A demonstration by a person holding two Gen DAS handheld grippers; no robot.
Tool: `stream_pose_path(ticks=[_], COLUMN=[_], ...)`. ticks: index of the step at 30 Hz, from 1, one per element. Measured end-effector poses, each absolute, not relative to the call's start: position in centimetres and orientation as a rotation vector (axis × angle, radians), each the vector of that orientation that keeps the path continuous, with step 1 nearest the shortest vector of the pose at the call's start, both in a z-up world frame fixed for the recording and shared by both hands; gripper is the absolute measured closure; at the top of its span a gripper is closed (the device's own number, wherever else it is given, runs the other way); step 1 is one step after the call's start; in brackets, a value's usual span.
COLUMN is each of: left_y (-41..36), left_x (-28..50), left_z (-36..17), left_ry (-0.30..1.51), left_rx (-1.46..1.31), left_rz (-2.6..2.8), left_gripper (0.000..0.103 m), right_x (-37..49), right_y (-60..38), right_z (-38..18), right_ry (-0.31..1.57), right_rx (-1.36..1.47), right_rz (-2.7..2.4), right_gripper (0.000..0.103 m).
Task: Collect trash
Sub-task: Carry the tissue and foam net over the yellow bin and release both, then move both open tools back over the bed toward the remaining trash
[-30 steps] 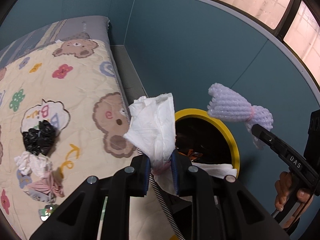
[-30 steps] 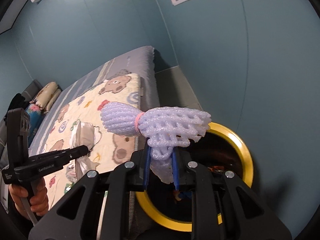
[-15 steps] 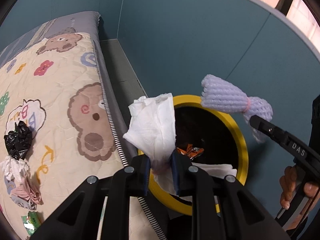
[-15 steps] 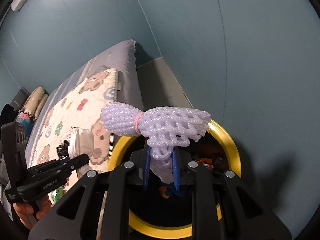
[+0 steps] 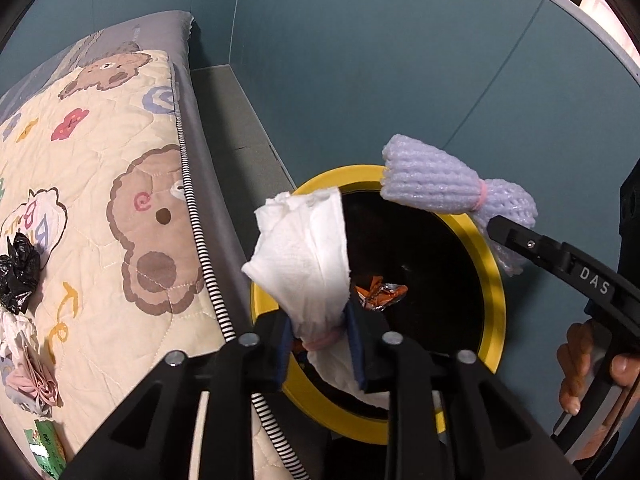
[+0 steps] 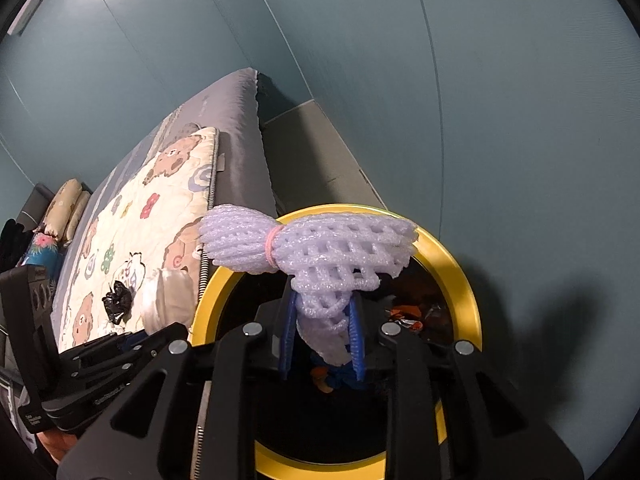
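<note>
A white tissue wad, tied with a pink band, stands upright between the pads of my left gripper over the near-left rim of the yellow-rimmed black bin. The left jaws are opening, and the pads still touch the tissue. A lilac foam net, banded in pink, sits in my right gripper above the bin's mouth. Those jaws are opening too, with the net's tail still between the blue pads. The left wrist view shows the foam net over the bin's far rim.
An orange wrapper lies inside the bin. On the bear-print quilt lie a black bag scrap, a white and pink wad and a green wrapper. The teal wall stands close behind the bin.
Both grippers have come down and closer to the bin, which now fills more of each view. The pads of both have spread slightly around the tissue and the foam net.
</note>
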State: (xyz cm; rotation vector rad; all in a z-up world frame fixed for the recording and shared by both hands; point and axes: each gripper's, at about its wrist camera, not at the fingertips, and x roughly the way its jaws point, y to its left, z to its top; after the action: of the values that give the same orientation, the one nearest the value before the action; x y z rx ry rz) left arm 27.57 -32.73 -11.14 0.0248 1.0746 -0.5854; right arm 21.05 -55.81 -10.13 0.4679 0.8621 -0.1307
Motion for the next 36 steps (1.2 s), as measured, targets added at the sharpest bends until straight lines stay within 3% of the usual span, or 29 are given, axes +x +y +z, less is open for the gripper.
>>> stream_pose_path(ticks=[5,7,15,24,36], left_y=[-32.5,-32.2,-29.4,-23.5,-14.5], left_x=[27.0,26.8,26.2,27.0,27.6], left_z=[-10.7,-10.5,-9.6,-10.0,-9.9], left_ry=[1.077,1.075,1.044,1.042,1.009], left_rx=[0.011,0.003,-0.018,-0.071,-0.115], left_rz=[-0.589,-0.588,-0.548,-0.452,-0.309], left_gripper=[0.066,0.061,0.031,0.022,0.021], right_x=[20.9,21.0,20.6,20.6,21.6], right_y=[-55.9,-55.9,-55.8,-53.8,-46.4], right_z=[-9.9,-9.8,-10.0,-11.2,-9.5], right_ry=[0.856,0.856,0.873,0.919,0.939], right_rx=[0.474,0.476,0.474,0.486,0.414], right_rz=[-0.149,-0.154,-0.183,-0.161,-0.017], right_gripper=[0.071,0.063,0.043,0.039,0.039])
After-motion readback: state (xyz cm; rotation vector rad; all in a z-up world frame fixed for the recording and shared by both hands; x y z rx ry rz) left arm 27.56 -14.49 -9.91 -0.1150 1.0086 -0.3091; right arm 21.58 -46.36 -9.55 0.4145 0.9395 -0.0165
